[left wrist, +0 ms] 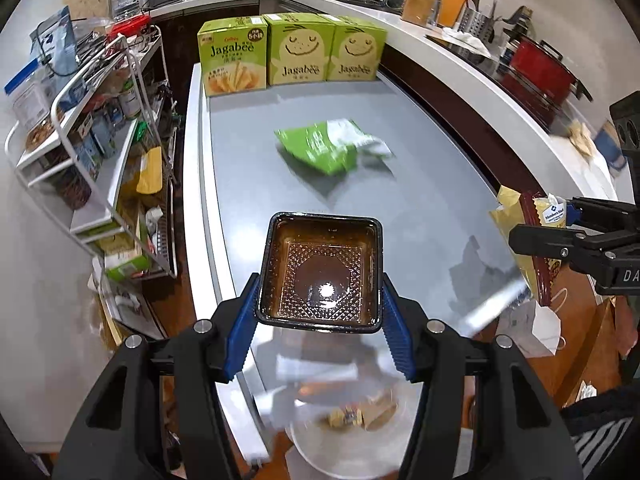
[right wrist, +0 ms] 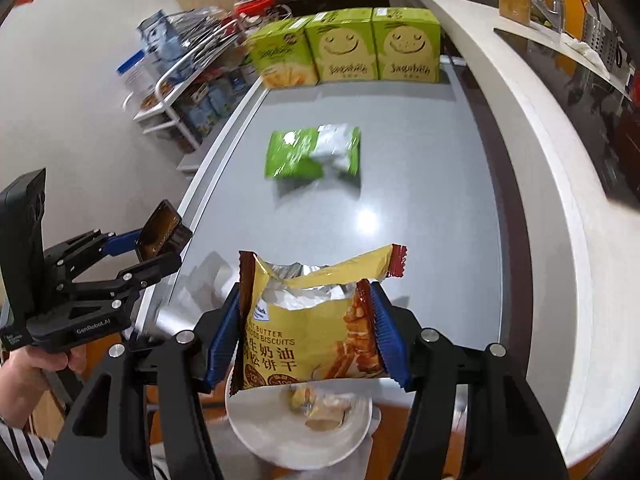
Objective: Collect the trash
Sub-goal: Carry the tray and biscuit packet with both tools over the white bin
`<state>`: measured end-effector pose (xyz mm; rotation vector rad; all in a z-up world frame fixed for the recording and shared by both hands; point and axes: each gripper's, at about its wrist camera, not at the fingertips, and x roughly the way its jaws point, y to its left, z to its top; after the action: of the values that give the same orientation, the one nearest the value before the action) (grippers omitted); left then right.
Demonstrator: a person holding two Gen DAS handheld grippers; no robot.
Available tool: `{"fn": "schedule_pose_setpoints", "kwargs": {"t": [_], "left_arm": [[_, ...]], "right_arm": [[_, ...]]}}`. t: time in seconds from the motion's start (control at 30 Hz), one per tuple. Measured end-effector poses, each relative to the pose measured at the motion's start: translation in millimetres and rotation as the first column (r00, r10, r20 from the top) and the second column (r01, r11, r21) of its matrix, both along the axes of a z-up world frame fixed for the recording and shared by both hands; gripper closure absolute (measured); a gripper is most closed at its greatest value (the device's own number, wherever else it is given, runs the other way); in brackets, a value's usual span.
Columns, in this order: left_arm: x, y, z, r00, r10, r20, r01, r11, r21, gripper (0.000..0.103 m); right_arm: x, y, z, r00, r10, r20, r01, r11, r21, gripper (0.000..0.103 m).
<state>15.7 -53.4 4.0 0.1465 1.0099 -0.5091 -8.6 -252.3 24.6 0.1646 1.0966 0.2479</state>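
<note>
Green wrapper (left wrist: 334,150) motion-blurred; white bin (right wrist: 296,436) contents blurred, rim cut off.

Between my left jaws: brown tray (left wrist: 320,272), diamond-textured bottom. Right jaws: yellow biscuit wrapper (right wrist: 312,328), red crimped ends. Ahead: green-and-silver packet (left wrist: 332,150).

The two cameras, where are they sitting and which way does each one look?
Left wrist: sits on the left gripper, looks forward over the grey table toward the Jagabee boxes; its fingers clamp a brown plastic tray; the right gripper shows at right.
Right wrist: sits on the right gripper, faces the same way; it clamps a yellow biscuit wrapper; the left gripper and the person's hand show at left.
Shared: green wrapper, boxes, table, white bin below.
</note>
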Motion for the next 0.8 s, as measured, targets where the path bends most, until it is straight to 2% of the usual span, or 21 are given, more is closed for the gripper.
{"fn": "schedule_pose_setpoints", "kwargs": {"t": [0.4,0.8], "left_arm": [[-68,11,-4,0.999,-0.036,-0.029,0.037,0.999,0.018,0.046],[-109,3,-35,0.987,-0.103,-0.126,0.112,0.992,0.065,0.046]], "right_arm": [[-59,14,-10,0.994,0.096,-0.054,-0.095,0.995,0.012,0.044],[-90,33,-42,0.971,0.184,-0.152,-0.186,0.983,0.003,0.044]]}}
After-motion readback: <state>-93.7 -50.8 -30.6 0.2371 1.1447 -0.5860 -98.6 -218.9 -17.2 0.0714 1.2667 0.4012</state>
